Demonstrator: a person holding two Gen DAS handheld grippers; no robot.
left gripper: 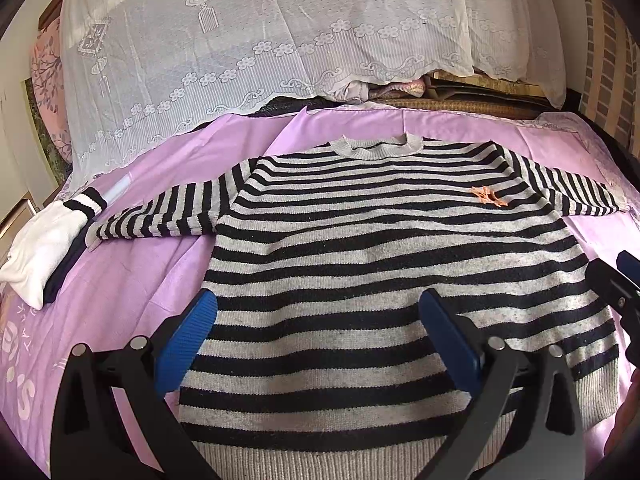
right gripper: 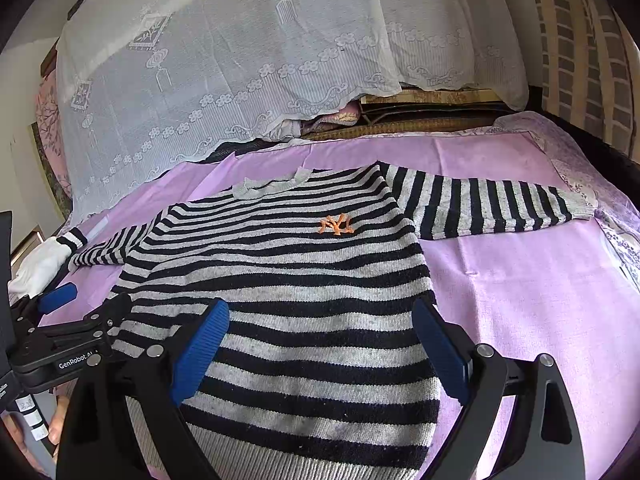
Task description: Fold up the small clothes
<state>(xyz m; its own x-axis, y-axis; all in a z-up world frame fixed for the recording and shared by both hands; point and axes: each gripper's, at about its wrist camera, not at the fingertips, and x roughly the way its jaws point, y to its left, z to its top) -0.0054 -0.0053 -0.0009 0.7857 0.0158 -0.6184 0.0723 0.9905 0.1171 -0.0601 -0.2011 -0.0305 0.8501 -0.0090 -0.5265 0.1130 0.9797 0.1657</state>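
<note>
A small black-and-grey striped sweater (left gripper: 384, 264) with an orange logo lies flat, front up, on a pink sheet, both sleeves spread out to the sides. It also shows in the right wrist view (right gripper: 288, 304). My left gripper (left gripper: 320, 312) is open and empty, held over the sweater's lower left part near the hem. My right gripper (right gripper: 320, 324) is open and empty over the lower right part. The right gripper shows at the right edge of the left wrist view (left gripper: 616, 288); the left gripper shows at the left in the right wrist view (right gripper: 60, 320).
The pink sheet (right gripper: 520, 304) covers the bed. A stack of folded clothes, white on top (left gripper: 40, 248), lies at the left by the left sleeve cuff. A white lace cover (left gripper: 240, 48) drapes a pile at the back. A patterned wall (right gripper: 580, 40) stands at right.
</note>
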